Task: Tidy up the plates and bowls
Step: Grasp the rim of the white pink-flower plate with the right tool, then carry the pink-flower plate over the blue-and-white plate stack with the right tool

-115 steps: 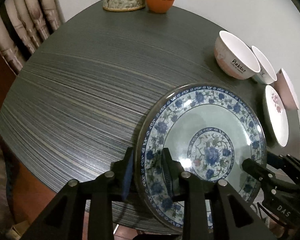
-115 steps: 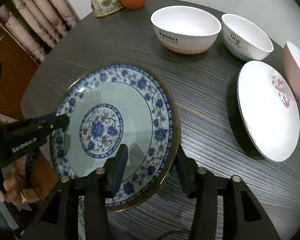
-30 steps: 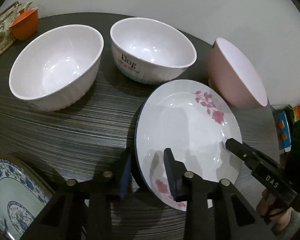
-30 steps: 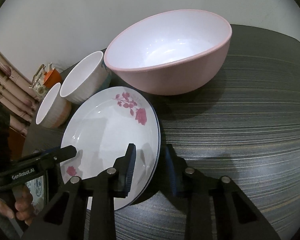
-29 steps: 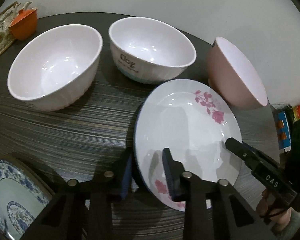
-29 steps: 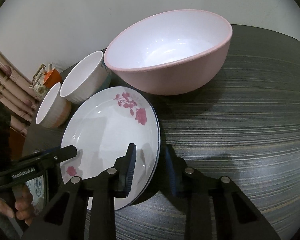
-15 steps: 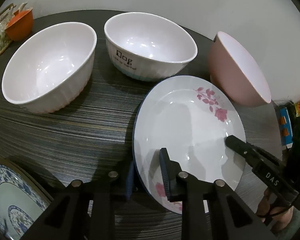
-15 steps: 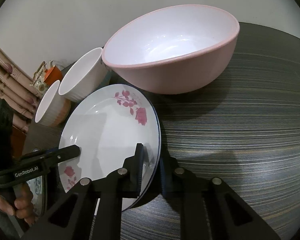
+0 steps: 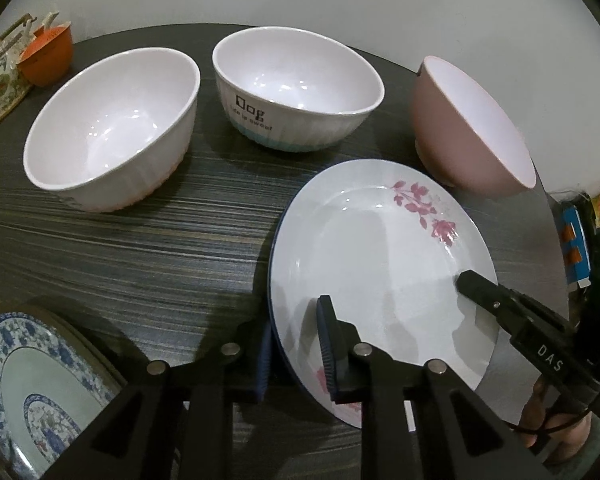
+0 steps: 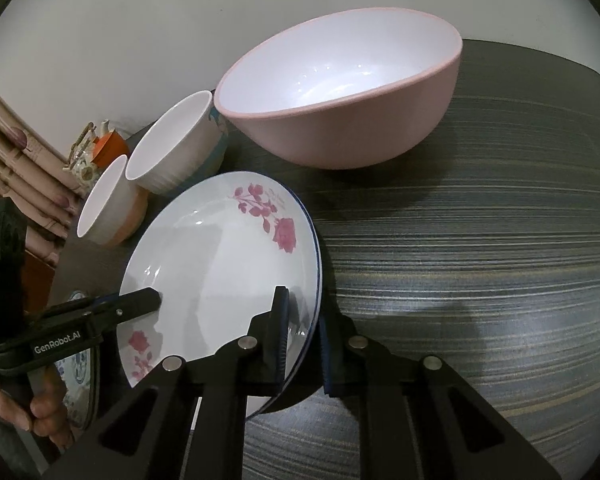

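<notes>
Dim, sharp; glossy glare; dark fisheye corners.

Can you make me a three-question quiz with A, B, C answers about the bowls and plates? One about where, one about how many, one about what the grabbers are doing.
1. Where is the blue-flowered plate?
A. On the table's near left side
B. Inside a bowl
C. Against the wall

2. How many bowls stand on the table?
A. One
B. Three
C. Five

3. What are the two grippers doing?
A. Both hang free
B. Both pinch the rose plate
C. Each holds a bowl

Answers: 1 A, the left wrist view shows it bottom left. 2 B, two white, one pink. 3 B, the left gripper and right gripper clamp opposite rims.
</notes>
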`<action>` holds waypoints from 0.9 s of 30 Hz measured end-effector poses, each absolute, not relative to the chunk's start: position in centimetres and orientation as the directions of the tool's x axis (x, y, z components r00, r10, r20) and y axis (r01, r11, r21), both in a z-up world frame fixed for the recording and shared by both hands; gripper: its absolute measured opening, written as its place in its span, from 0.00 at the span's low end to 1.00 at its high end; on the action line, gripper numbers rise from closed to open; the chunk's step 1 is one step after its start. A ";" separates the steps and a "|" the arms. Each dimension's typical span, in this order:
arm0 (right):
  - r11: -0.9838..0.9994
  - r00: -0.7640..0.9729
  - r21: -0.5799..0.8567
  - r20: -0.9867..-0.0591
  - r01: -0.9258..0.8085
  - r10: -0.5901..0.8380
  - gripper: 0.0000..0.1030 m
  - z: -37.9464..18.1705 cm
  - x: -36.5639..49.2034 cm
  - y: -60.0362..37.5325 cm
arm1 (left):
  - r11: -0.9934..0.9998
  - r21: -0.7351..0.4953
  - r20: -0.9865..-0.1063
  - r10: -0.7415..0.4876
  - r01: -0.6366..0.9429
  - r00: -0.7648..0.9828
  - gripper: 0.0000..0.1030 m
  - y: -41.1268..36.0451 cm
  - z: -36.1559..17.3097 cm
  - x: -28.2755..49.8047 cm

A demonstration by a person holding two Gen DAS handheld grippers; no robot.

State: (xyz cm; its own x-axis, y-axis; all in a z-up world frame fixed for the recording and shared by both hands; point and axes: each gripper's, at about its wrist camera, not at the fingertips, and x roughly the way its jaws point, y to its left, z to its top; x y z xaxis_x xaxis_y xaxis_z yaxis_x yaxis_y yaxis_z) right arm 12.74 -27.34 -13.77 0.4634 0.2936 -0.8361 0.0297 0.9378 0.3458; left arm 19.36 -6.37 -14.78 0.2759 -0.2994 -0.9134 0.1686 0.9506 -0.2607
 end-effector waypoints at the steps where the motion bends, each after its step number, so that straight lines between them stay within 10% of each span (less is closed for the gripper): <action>1: 0.939 0.466 0.344 -0.835 0.027 0.293 0.13 -13.6 12.7 -27.3 | 0.951 -0.259 -0.913 -0.298 0.169 0.278 0.20 -6.1 -14.7 19.3; 27: 0.946 0.517 0.325 -0.808 -0.009 0.283 0.13 -10.4 10.7 -23.3 | 0.955 -0.247 -0.895 -0.290 0.162 0.340 0.19 -3.0 -11.6 16.4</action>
